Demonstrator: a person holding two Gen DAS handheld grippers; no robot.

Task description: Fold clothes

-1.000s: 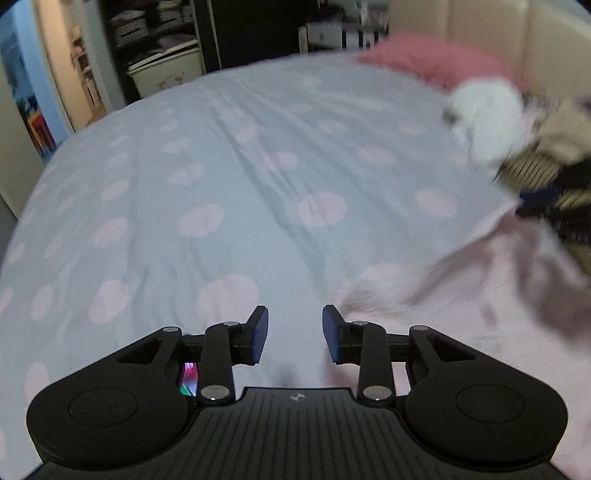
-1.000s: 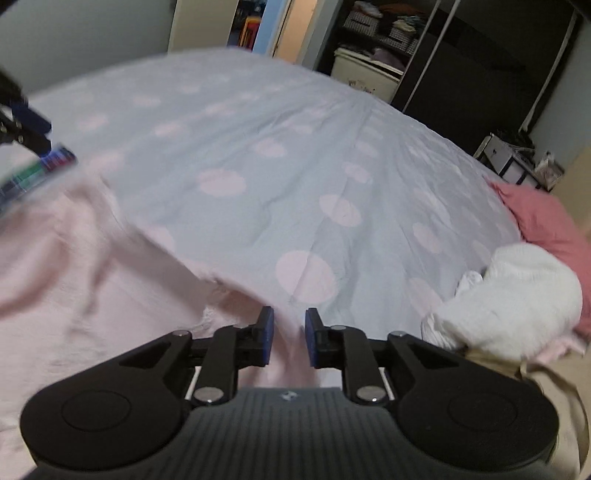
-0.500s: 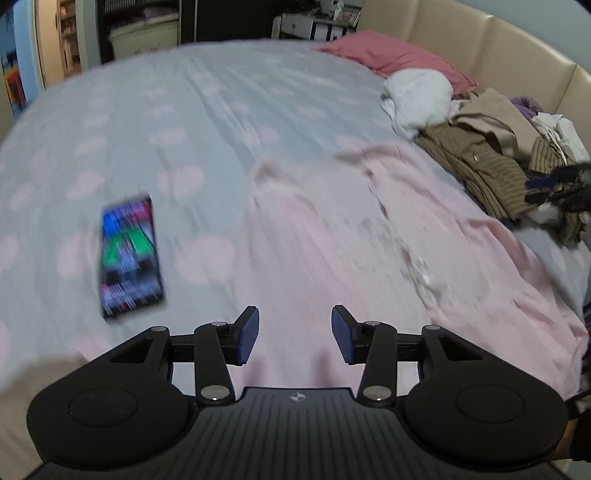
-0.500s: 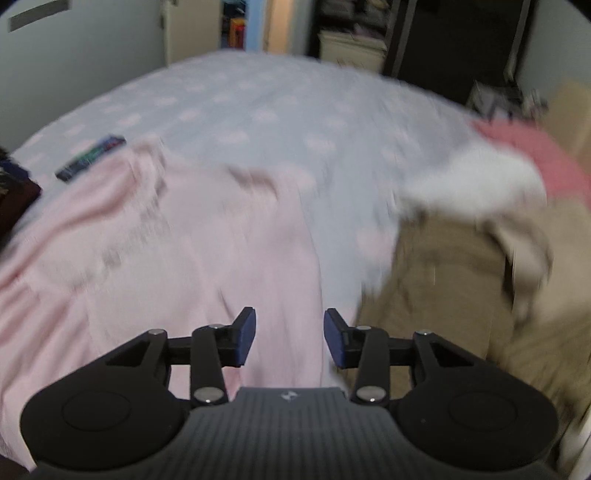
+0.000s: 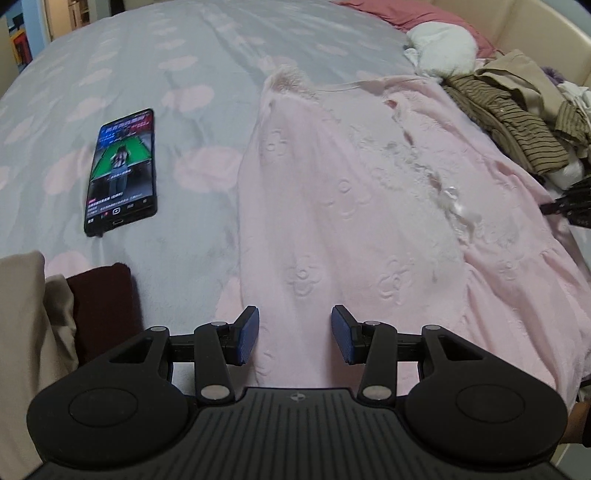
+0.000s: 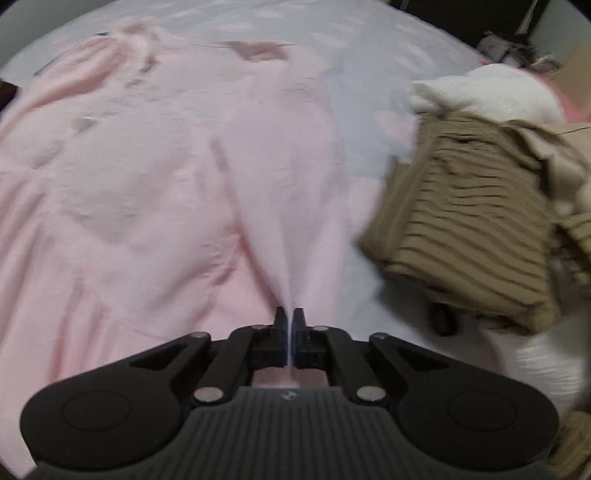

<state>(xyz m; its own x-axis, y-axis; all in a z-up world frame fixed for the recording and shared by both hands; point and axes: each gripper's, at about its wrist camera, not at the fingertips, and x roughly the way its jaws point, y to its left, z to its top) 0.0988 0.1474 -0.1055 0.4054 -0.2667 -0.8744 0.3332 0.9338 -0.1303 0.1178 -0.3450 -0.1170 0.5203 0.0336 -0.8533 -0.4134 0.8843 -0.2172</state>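
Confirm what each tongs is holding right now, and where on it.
Right tongs are shut on a pinched fold at the near edge of the pink garment. Left tongs are open over it, holding nothing.

wide bed point(image 5: 221, 48) under a grey sheet with pale pink blotches, filling most of both views. padded beige headboard point(image 5: 524, 26) at the far right corner. dim dark furniture point(image 6: 443, 14) beyond the far edge, a lit strip of doorway point(image 5: 22, 44) at far left. soft, even indoor light.
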